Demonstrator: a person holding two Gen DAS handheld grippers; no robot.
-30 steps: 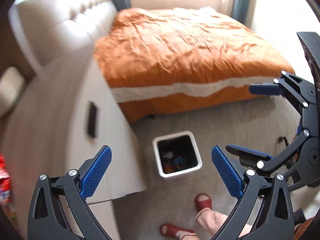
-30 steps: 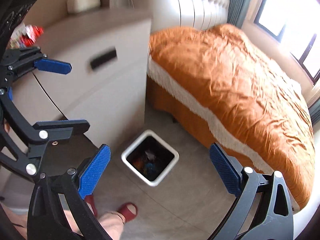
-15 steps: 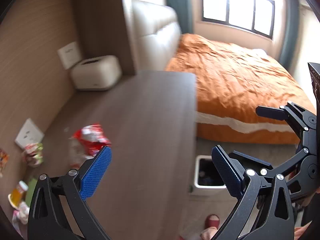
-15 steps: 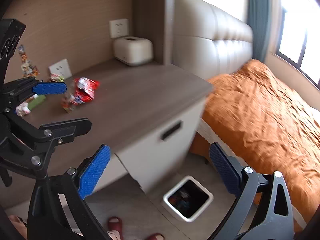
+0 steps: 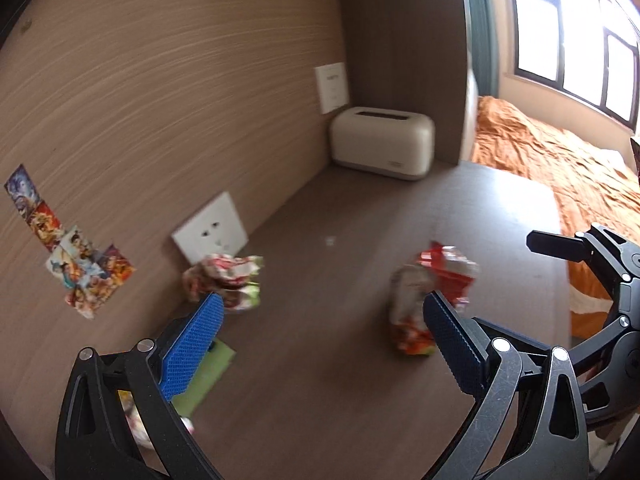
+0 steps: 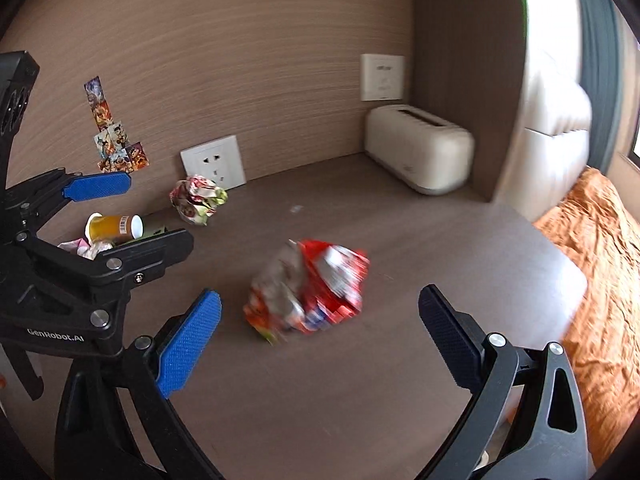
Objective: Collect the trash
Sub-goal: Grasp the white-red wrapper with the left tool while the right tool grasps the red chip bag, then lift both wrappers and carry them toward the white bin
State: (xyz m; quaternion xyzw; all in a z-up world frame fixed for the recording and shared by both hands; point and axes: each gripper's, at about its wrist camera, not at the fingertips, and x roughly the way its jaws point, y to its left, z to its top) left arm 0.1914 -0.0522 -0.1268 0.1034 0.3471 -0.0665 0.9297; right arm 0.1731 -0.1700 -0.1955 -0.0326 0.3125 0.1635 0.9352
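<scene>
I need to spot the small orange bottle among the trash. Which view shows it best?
The right wrist view: the orange bottle lies on its side, in plain sight near the wall. In the left wrist view the left gripper hides that spot, so no bottle is recognisable.

Stood against a wood-grain wall (image 6: 248, 48) carrying two white socket plates (image 6: 213, 167) and a cluster of stickers (image 5: 86, 270): a brown-topped cabinet (image 5: 360, 380), with a cream box (image 6: 418, 158), possibly a tissue holder, in its back corner. Beyond, lay an orange-covered bed (image 5: 560, 160) under a bright, dark-framed window (image 5: 576, 36).
</scene>
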